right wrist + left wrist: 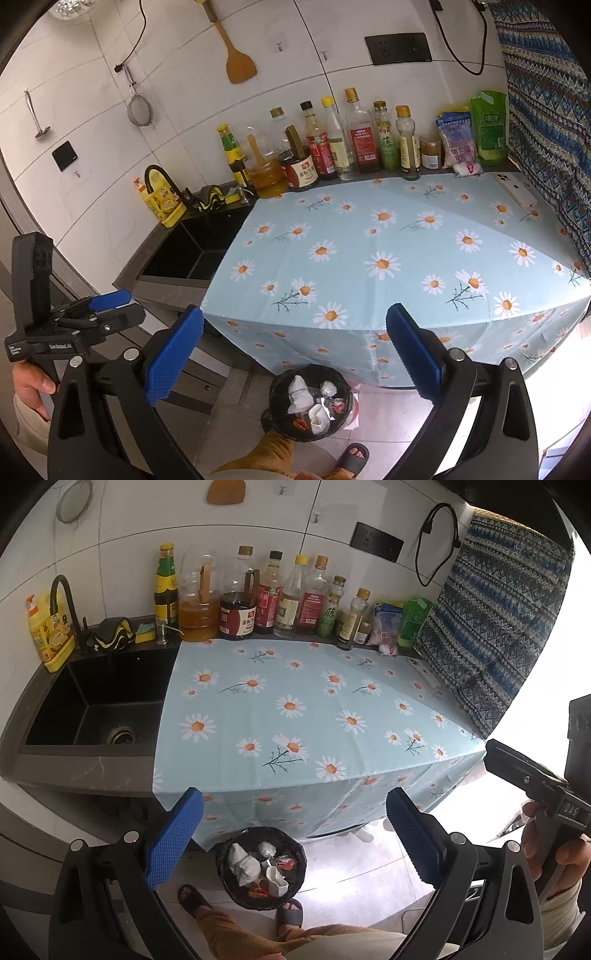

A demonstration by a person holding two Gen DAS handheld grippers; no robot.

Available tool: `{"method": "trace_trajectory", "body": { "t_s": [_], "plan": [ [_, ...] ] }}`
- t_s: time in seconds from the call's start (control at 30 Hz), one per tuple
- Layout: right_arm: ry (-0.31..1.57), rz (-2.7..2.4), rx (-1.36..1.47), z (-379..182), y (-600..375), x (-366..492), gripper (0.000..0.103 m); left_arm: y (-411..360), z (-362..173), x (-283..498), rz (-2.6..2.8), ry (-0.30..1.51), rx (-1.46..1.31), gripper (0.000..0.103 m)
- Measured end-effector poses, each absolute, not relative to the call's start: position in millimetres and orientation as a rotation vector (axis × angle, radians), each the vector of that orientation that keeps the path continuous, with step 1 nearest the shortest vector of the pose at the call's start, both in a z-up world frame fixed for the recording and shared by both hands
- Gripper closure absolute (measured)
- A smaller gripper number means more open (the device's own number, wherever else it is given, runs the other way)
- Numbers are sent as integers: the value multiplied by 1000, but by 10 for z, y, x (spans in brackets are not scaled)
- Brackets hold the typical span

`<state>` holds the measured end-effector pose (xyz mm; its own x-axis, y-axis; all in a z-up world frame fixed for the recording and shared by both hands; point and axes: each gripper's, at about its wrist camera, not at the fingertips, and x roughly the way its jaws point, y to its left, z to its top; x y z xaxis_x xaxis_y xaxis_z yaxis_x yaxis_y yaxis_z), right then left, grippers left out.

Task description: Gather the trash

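A black trash bin [225, 860] stands on the floor below the counter's front edge; it also shows in the right wrist view [275, 402]. It holds crumpled white paper [243, 864], a foil ball and red wrappers. My left gripper [295, 838] is open and empty, held above the bin. My right gripper [295, 354] is open and empty, also above the bin. The left gripper shows from the side in the right wrist view [110, 306]. The right gripper shows at the right edge of the left wrist view [524, 771]. The daisy-print cloth [295, 709] on the counter carries no loose trash.
A black sink [96, 705] lies left of the cloth, with a tap and yellow detergent bottle. Several sauce bottles [258, 598] line the back wall. A white phone [517, 190] lies at the cloth's back right. A patterned curtain [498, 627] hangs on the right. The person's sandalled feet flank the bin.
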<state>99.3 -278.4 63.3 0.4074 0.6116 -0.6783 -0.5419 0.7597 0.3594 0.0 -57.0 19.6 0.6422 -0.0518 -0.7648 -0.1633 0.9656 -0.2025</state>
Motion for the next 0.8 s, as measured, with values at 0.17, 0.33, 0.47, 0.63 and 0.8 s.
{"method": "trace_trajectory", "body": {
  "t_s": [0.17,0.33,0.47,0.63,0.8],
  "plan": [
    [905,714,94,586,-2794,1031,5,-574,194,10,60,871,-266,7],
    [911,708,105,562,-2804,1050,5,-571,188,12,63,868,-273,7],
    [915,711,103,547,-2792,1064,5,-570,187,21,55,867,-277,7],
    [922,711,107,526,-2773,1095,5,-565,160,60,64,874,-267,7],
    [932,717,109,508,-2736,1123,5,-546,168,79,55,863,-285,7]
  ]
}}
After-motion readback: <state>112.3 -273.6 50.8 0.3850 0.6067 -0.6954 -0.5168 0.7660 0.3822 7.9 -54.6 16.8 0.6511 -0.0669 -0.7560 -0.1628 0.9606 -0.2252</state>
